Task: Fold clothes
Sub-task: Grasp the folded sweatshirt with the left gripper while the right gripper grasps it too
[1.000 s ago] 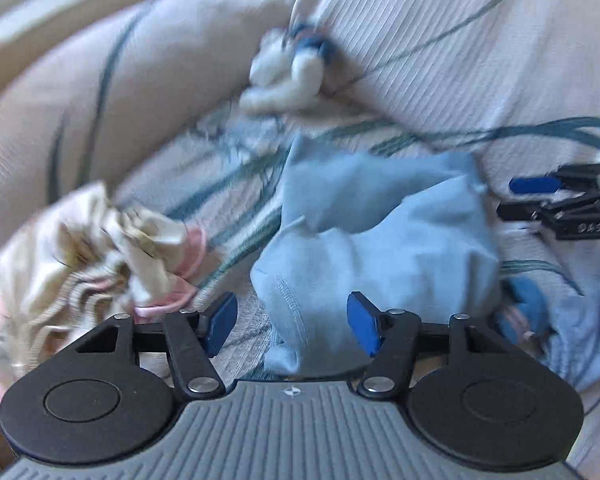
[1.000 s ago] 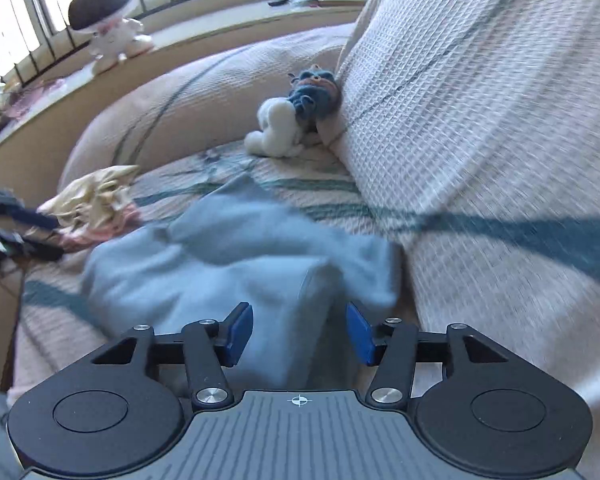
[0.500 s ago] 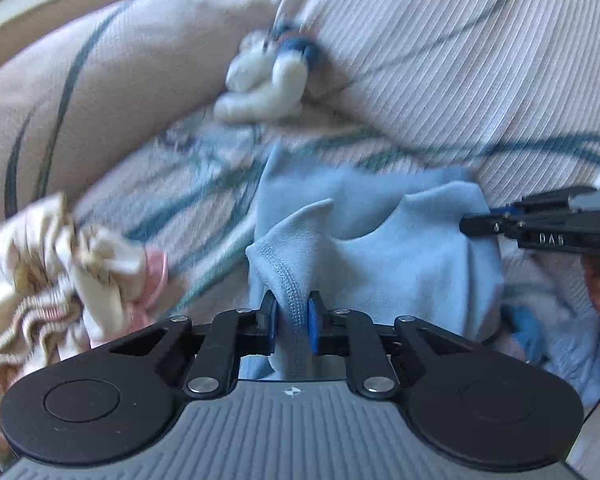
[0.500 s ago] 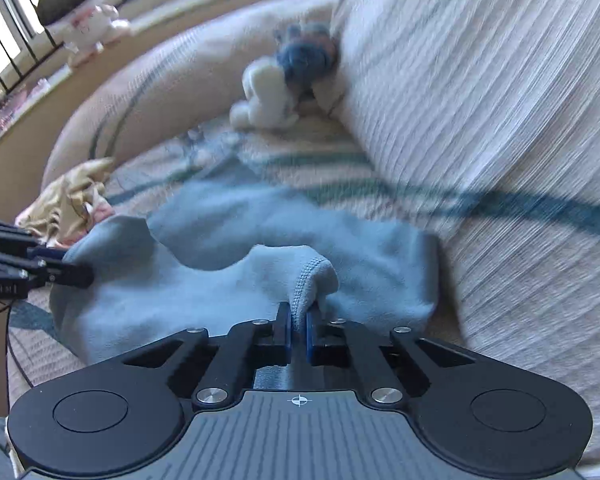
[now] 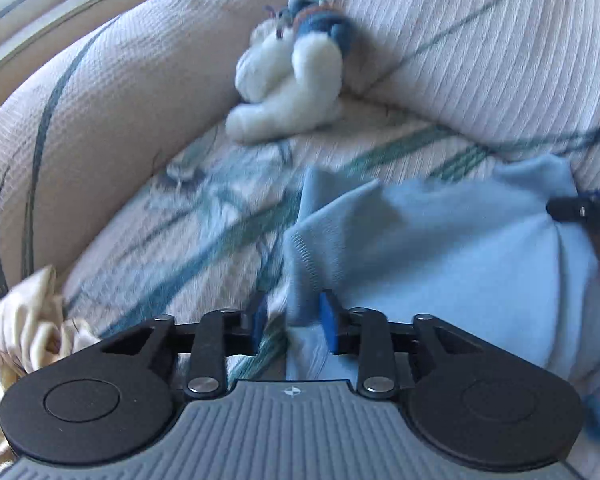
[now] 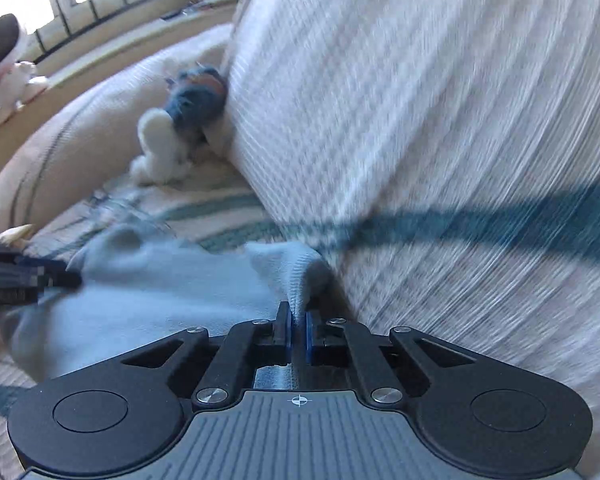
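Clearly no brand, label or writing reads anywhere. On the sofa seat [image 5: 188, 216] the light blue garment [image 5: 440, 256] lies crumpled near both tools. Its right gripper [image 6: 298, 334] is pinched tight on a raised fold; the left gripper [image 5: 292, 322] has just been opening, jaws spread, a hem between them, unpinched. A plush toy [image 5: 296, 80] sits far back; a cream cloth [image 5: 24, 328] lies at near left

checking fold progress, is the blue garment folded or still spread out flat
Folded over, not flat: the blue garment lies doubled in rounded layers on the sofa, one corner pinched up by the right gripper.
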`<state>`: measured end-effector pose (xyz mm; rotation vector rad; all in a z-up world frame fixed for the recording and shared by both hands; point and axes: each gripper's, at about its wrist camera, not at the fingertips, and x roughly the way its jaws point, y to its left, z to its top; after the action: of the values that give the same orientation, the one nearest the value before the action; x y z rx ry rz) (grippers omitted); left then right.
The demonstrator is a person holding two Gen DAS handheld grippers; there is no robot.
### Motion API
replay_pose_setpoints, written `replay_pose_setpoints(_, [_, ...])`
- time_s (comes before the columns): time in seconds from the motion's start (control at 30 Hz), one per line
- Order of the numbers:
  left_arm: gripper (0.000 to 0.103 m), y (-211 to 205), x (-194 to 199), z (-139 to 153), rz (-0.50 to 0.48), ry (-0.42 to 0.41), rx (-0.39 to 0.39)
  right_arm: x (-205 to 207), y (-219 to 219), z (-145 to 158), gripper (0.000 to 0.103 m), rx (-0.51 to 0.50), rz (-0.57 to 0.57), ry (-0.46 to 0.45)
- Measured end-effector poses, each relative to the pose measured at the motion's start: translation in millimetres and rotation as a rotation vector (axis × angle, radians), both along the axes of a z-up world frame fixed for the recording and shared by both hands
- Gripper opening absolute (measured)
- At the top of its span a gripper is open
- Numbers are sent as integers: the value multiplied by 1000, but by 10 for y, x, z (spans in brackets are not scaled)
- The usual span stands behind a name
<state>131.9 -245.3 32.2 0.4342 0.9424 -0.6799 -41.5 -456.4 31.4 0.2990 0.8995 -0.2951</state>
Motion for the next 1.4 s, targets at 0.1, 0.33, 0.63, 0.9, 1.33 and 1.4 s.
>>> replay_pose_setpoints(0.1, [48,124,42,85,37,6,-21,24,-8,-33,8,6,17,18])
replay_pose_setpoints(0.33, [84,517,-52,449,17,49,-123,-262,20,242,60,75,84,-16])
replay_pose_setpoints(0.63, [84,368,-117,48,25,137,-77,-474,92,-4,71,197,43,35])
replay_pose_setpoints(0.9, [73,189,-137,-136,70,113,-97,-255,72,-308,73,281,-29,29])
replay_pose_setpoints(1.33, [8,414,-279,381,25,135,-160,-242,352,25,19,210,40,-10])
replay_pose_setpoints(1.4, [7,496,-308,514,21,121,-170,-262,390,171,19,203,60,-46])
